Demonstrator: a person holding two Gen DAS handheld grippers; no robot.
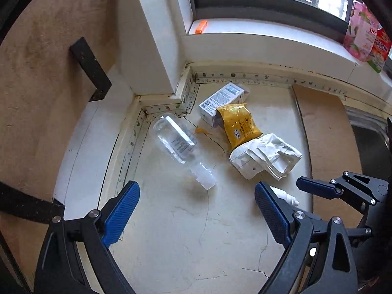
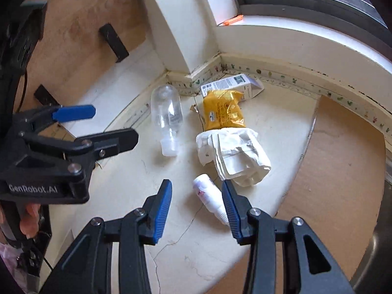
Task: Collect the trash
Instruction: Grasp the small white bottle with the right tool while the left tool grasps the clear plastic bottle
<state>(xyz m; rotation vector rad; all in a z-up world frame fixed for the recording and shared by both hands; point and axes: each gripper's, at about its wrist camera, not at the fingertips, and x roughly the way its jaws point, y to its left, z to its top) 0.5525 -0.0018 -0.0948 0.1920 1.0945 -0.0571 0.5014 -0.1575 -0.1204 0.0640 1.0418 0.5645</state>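
Clear bottle beside, perhaps touching, yellow packet

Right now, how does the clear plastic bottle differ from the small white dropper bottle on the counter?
The clear bottle is see-through and looks bigger; the white dropper bottle is opaque and slimmer. The clear bottle lies by the corner trim, clear of both grippers; the dropper bottle lies between the right gripper's open jaws. Both lie on their sides, ungripped.

My own right fingertip hides most of the small white dropper bottle — only its tip shows. The yellow packet covers the white box's near end, its print too small to read. The sink is cut off.
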